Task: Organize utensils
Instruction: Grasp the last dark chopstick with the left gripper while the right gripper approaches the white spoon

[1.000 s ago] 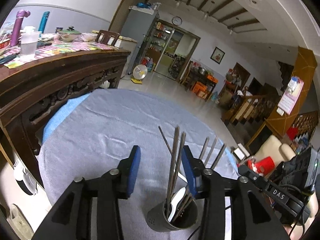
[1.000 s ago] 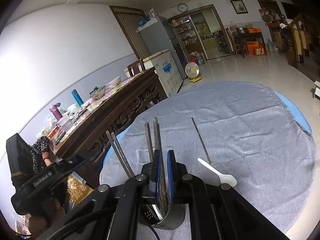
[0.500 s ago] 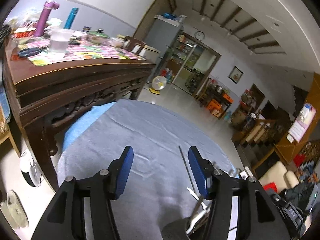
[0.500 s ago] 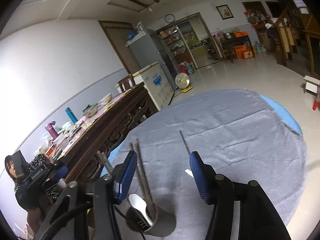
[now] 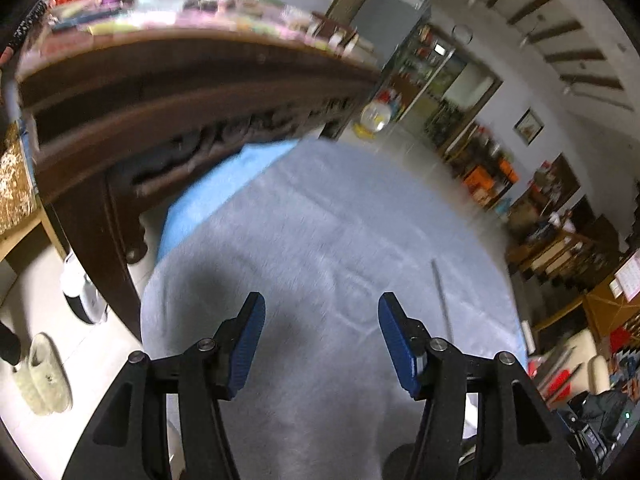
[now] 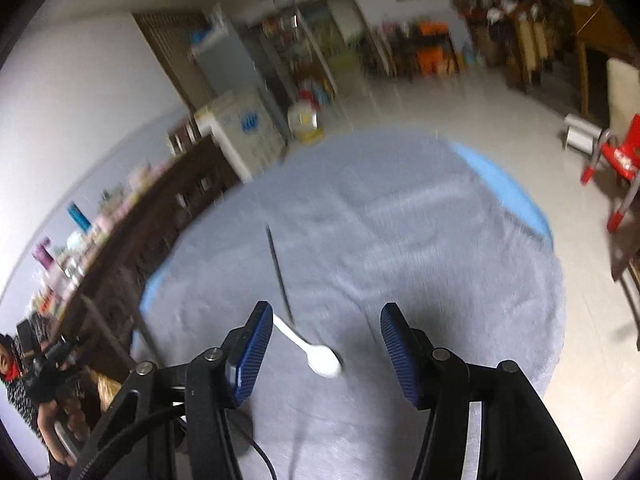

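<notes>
1. The left gripper (image 5: 320, 320) has a matte black frame of angular, strut-like arms.
2. Its fingers (image 5: 247, 344) carry blue ribbed pads.
3. Round silver screws (image 5: 206, 345) sit at the linkage joints.
4. The right gripper (image 6: 326, 332) has the same black frame, blue ribbed pads (image 6: 253, 360) and silver screws.
5. A thin black cable (image 6: 260, 456) loops beneath its left side.

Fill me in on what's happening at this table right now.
A person is tidying utensils with a handheld tool in each hand. Both the left tool and the right tool are open and hold nothing. A white plastic spoon and a thin dark chopstick lie loose on the grey cloth-covered round table, the spoon just ahead of the right tool. Both views are motion-blurred.
</notes>
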Tool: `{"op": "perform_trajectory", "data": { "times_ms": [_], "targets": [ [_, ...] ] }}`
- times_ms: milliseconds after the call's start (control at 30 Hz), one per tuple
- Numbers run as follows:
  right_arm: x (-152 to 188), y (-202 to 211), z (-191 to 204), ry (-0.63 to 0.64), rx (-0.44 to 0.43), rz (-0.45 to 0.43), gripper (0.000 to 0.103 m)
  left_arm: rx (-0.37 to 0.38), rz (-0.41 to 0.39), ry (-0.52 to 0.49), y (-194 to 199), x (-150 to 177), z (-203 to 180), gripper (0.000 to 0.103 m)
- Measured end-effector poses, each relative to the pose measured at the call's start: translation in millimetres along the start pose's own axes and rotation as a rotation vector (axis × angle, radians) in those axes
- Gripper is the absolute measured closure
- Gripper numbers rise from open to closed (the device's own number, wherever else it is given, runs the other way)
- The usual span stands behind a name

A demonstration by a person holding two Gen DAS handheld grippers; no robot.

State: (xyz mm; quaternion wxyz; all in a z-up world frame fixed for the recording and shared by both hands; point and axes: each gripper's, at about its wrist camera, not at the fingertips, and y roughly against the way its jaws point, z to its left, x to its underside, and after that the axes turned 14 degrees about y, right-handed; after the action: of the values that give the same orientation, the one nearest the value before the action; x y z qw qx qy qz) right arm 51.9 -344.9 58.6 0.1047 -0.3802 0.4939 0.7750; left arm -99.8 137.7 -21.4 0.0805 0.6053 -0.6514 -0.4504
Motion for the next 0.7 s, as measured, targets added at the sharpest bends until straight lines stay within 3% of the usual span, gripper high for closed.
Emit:
{"op": "perform_trajectory", "data": {
  "times_ms": [167,367,500,700],
  "targets": [
    [1,-57,-10,0.033,-0.054,0.176,0.044,-0.071,0.115,-0.026,-38,11,5,0.043],
    [-1,-113,15,0.208,-0.141,0.338,0.046,-0.1,0.176,-0.046,-60,18,3,0.043],
    [-6,-133,24,0.267,-0.149,0.387,0.046,-0.108,0.225,-0.084,-77,14,-9,0.043],
    [-1,-132,14,0.183,-0.158,0.349,0.045,-0.1,0.341,-0.19,-130,-2,-65,0.043]
  ]
}}
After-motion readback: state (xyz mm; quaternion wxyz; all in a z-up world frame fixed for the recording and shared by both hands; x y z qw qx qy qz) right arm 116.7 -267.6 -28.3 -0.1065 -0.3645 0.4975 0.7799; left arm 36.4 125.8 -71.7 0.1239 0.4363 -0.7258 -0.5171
